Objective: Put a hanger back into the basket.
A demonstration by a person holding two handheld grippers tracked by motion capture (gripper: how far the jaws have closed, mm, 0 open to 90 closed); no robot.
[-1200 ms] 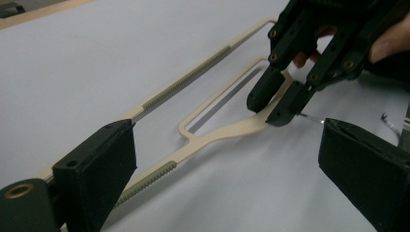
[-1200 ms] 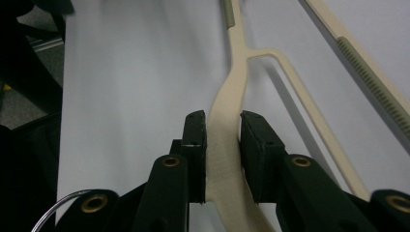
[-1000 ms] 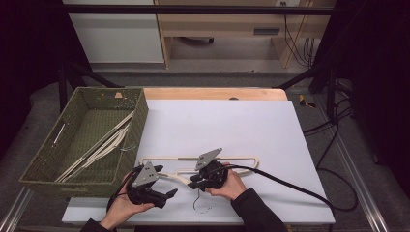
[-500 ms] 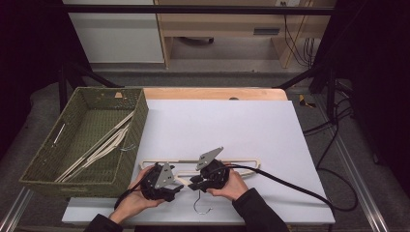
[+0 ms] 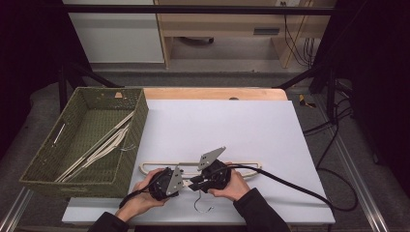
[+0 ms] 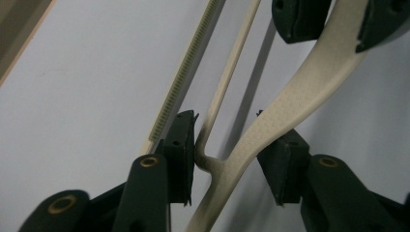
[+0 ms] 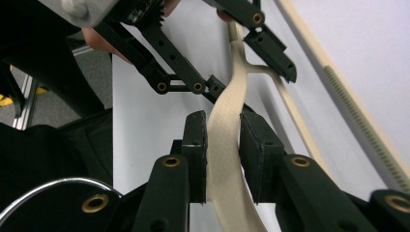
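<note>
Hanger [image 7: 227,130] between right claw [image 7: 223,159] pads

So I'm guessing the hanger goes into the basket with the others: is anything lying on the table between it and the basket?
Nothing visible does. The hanger lies just right of the basket, with bare white table between them.

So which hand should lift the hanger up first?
Probably the right. The right gripper is already shut on the cream hanger, near its metal hook. The left gripper straddles the hanger with its jaws open, one pad touching.
</note>
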